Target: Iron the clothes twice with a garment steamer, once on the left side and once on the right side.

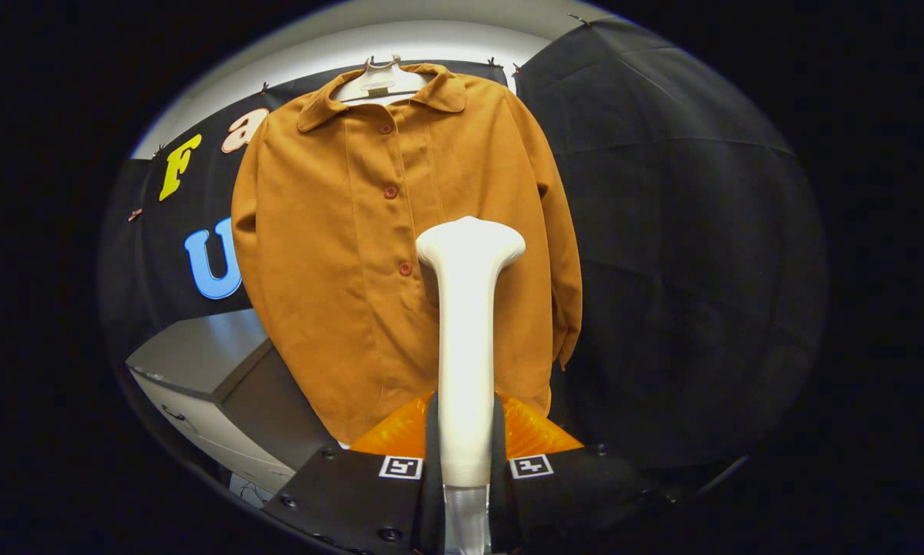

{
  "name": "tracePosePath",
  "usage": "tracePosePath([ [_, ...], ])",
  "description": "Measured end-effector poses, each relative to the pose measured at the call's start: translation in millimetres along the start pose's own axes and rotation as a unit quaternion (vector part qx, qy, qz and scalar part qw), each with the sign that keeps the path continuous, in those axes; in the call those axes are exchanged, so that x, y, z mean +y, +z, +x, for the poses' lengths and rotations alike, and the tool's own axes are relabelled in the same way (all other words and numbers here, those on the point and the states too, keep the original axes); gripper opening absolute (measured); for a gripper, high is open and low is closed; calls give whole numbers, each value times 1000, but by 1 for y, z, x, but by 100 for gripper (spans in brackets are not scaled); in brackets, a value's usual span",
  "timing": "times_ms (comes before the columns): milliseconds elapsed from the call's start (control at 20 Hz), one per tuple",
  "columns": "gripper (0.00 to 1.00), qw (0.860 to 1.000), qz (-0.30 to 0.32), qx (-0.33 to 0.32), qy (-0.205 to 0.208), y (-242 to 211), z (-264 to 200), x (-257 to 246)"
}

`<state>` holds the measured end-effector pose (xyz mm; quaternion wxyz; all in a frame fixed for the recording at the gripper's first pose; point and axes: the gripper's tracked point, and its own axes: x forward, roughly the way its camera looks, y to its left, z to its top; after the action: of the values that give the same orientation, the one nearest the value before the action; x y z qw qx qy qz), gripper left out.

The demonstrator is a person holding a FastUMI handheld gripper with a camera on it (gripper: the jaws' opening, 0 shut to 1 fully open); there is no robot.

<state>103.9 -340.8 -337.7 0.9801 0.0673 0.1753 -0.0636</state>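
Observation:
A brown button-up jacket (354, 254) hangs on a white hanger (381, 81) against the booth's black cloth wall, its front facing me. My gripper (465, 432) is shut on the handle of a white garment steamer (465, 324), which stands upright between the fingers. The steamer's wide head (471, 240) points at the jacket's middle, just right of the button row, slightly below chest height. Whether the head touches the fabric I cannot tell. The steamer covers part of the jacket's lower right front.
A grey cabinet (199, 354) with a white drawer front stands below and left of the jacket. Black cloth (685, 254) closes off the right side. A pale wall strip (292, 62) runs above the hanger.

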Motion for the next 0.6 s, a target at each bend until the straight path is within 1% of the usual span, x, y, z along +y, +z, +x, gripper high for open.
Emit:
tracePosePath([
  [200, 26, 999, 9, 37, -4, -34, -7, -2],
  [400, 26, 998, 24, 44, -25, -46, -21, -11],
  [600, 26, 997, 19, 64, -31, -64, -39, -8],
])
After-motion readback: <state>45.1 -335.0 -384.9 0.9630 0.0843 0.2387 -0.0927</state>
